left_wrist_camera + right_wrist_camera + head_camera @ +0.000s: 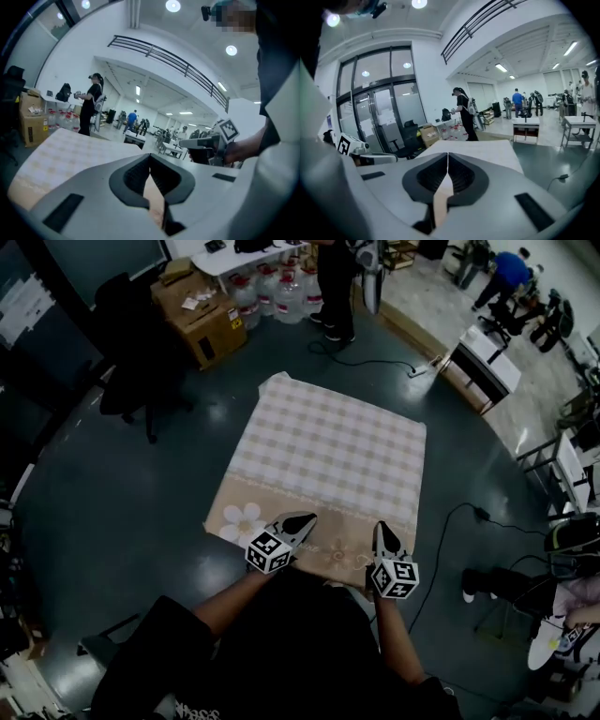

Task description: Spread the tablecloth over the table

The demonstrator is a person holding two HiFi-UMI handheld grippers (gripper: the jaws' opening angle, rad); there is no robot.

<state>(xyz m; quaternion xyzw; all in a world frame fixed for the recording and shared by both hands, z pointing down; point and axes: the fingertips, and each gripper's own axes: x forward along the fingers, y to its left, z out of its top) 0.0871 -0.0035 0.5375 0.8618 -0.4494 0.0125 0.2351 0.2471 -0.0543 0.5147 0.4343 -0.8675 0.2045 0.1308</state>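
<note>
Checked tablecloth point(328, 451) lying spread in head view; only 2 gripper views showing left hand-held gripper point(150, 159) and right hand-held gripper point(447, 159) each clenching beige cloth edge.

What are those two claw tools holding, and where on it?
The left gripper and the right gripper each pinch the checked tablecloth along its near, beige flowered edge.
</note>
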